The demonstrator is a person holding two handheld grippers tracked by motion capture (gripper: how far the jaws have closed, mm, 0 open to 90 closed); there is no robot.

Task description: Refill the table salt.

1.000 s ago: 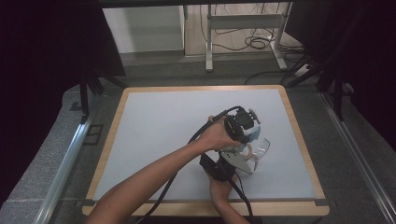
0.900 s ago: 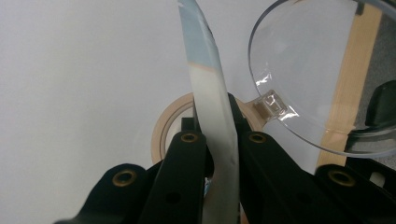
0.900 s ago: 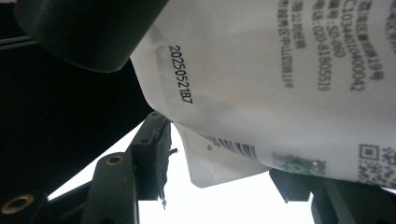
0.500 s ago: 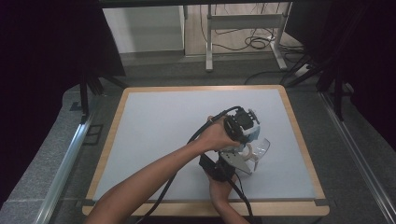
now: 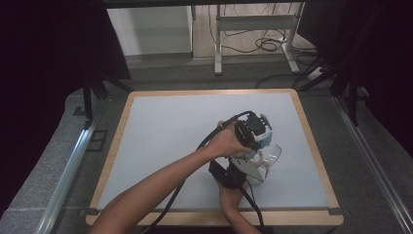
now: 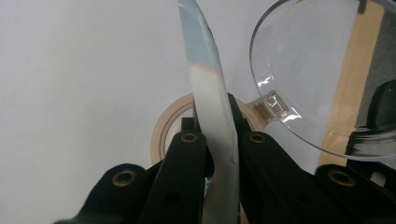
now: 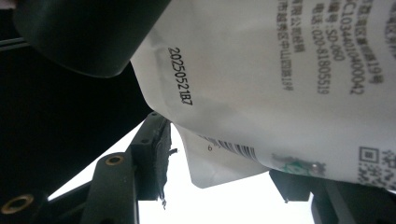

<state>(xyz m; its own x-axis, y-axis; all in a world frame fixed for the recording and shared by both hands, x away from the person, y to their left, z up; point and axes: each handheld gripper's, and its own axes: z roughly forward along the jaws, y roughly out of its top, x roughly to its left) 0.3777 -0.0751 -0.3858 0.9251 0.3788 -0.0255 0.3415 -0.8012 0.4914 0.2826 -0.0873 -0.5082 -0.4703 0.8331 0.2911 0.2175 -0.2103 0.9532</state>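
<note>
A thin white and pale blue packet [image 6: 208, 88] stands on edge between the jaws of my left gripper [image 6: 212, 112], which is shut on it. In the high view the left gripper [image 5: 253, 130] hangs over the right part of the board with the packet [image 5: 263, 142] below it. My right gripper [image 5: 249, 163] comes up from the near side. In the right gripper view the printed white packet [image 7: 280, 70] hangs over the right gripper [image 7: 224, 172]; a corner dips between its jaws, which stand apart, with a gap showing at the left pad [image 7: 161, 149].
A beige tape roll [image 6: 163, 133] lies on the white board under the packet, and a clear plastic dish [image 6: 317, 79] sits just right of it. The board's wooden rim [image 5: 311, 146] runs close by on the right. Table legs and cables stand beyond the far edge.
</note>
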